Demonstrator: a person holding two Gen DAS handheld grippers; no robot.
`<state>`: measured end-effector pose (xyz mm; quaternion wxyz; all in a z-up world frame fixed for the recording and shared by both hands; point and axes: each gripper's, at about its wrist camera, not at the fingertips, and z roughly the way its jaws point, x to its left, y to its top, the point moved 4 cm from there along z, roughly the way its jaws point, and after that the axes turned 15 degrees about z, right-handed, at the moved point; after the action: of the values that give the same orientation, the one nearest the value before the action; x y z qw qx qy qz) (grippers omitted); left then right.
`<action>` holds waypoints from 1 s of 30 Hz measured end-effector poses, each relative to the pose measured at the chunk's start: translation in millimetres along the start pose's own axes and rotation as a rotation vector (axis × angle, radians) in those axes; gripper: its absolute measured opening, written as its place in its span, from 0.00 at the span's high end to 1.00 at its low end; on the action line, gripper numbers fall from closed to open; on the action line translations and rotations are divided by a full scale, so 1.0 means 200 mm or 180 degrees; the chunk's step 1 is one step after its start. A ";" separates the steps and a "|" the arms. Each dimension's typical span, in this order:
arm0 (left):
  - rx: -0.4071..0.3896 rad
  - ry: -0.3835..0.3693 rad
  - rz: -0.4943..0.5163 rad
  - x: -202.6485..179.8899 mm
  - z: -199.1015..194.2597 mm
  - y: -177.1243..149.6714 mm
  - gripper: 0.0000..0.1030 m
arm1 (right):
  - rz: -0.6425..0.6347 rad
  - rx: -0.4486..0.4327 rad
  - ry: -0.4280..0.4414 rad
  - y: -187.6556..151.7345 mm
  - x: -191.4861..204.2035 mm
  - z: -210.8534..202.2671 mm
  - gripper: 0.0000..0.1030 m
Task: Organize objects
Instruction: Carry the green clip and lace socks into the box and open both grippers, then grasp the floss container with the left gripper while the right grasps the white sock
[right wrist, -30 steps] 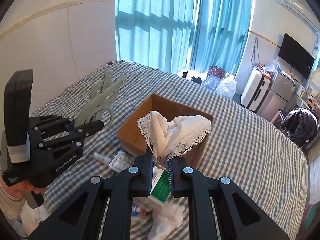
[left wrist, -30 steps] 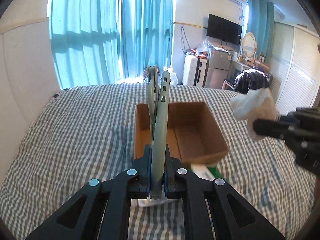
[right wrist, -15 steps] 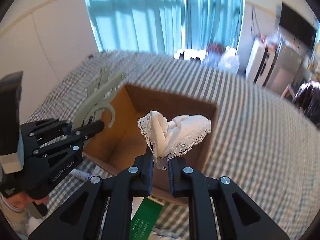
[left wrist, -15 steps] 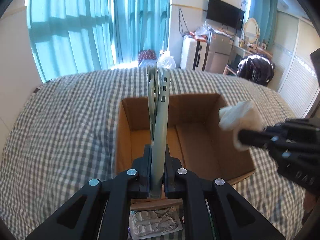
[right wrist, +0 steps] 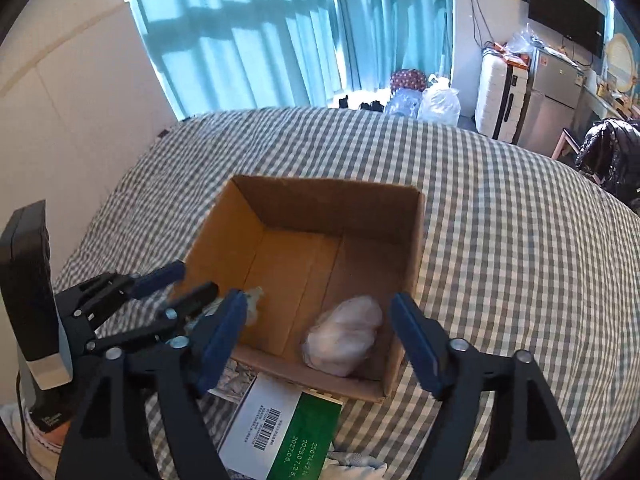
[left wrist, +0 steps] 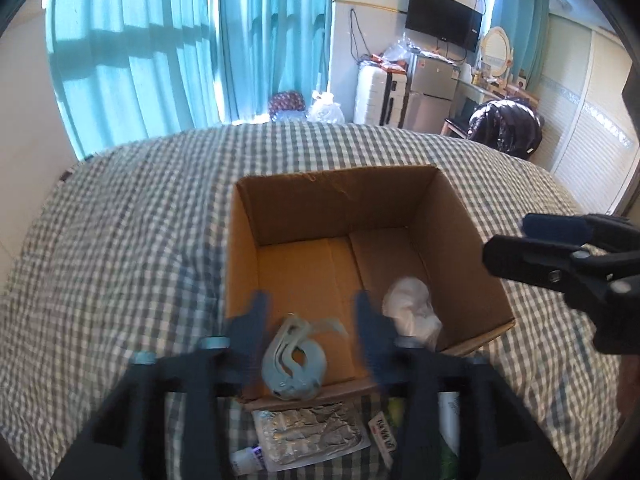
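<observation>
Both grippers hang over the cardboard box point(left wrist: 468, 248) with fingers spread wide, left gripper point(left wrist: 310, 332) and right gripper point(right wrist: 320, 332) holding nothing; grey clip point(left wrist: 294, 356) and white lace cloth point(right wrist: 344, 336) sit inside.

place: home bedroom | evidence: checked bed point(right wrist: 500, 220), curtains point(left wrist: 160, 60), wall TV point(left wrist: 442, 18), suitcase point(right wrist: 502, 100)

Both wrist views look steeply down into the cardboard box point(left wrist: 468, 240) from close above its near edge, facing the curtains. The left one sits toward the box's left, the right one point(right wrist: 400, 240) toward its right; both share its interior.
</observation>
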<state>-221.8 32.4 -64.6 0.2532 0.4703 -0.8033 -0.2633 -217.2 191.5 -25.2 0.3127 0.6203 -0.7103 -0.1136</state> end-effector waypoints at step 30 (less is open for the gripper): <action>-0.0437 0.0594 -0.0380 -0.10 -0.80 -0.31 0.00 | -0.0320 -0.0762 -0.0051 -0.44 0.07 -0.77 0.00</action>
<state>-69.1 -6.2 8.6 0.3424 0.5214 -0.7269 -0.2873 -55.8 194.6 50.2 0.3727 0.6124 -0.6622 -0.2180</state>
